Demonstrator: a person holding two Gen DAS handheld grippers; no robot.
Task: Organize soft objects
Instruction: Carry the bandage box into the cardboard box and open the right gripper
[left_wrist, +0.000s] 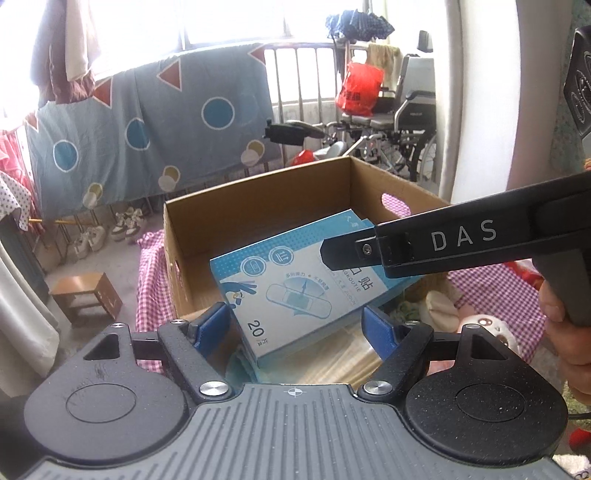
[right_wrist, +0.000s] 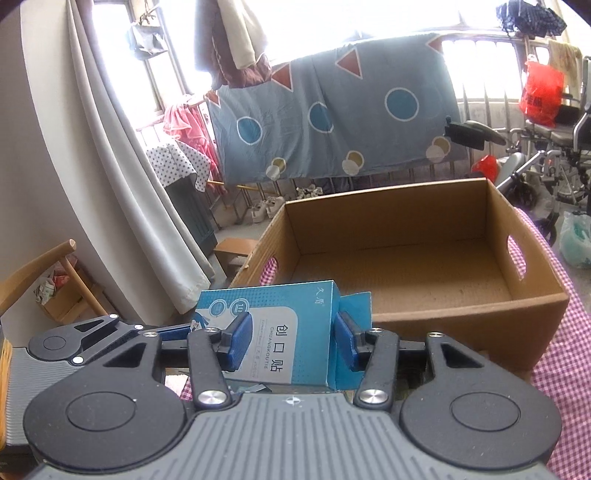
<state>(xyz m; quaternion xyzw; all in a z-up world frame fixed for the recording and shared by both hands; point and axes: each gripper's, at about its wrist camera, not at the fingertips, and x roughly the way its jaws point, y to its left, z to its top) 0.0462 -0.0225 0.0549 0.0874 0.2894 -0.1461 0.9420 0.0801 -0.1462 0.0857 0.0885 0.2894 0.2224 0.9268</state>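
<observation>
So the right tongs (right_wrist: 291, 341) have the blue bandage box (right_wrist: 284, 332) pinched between the two blue pads (right_wrist: 238, 341), sitting low centre in the right wrist view. The box is tilted, label up, with its end flap (right_wrist: 356, 306) popped open on the right side. It's held just in front of the near wall of the carton (right_wrist: 469, 325), which fills the middle right of that view, and the floor of the carton looks bare cardboard from here.

In the left wrist view the same box (left_wrist: 291, 291) sits centre frame, tilted, between the left tongs' blue pads (left_wrist: 212, 321). The left tongs (left_wrist: 295, 325) are spread wide and not gripping; the left pad looks right against the box edge, but I can't tell if it's actually touching. The right tool's black arm marked DAS comes in from the right edge and covers the upper right corner of the box.

The carton (left_wrist: 258, 199) stands behind the box on a bench with a pink checked cloth (left_wrist: 147, 291). A plush toy (left_wrist: 491, 325) lies at lower right, near the person's hand (left_wrist: 561, 332). Further back, a blue sheet (left_wrist: 147, 122) hangs upper left, a wheelchair (left_wrist: 406, 110) upper right and a small stool (left_wrist: 86, 295) on the floor at left.
</observation>
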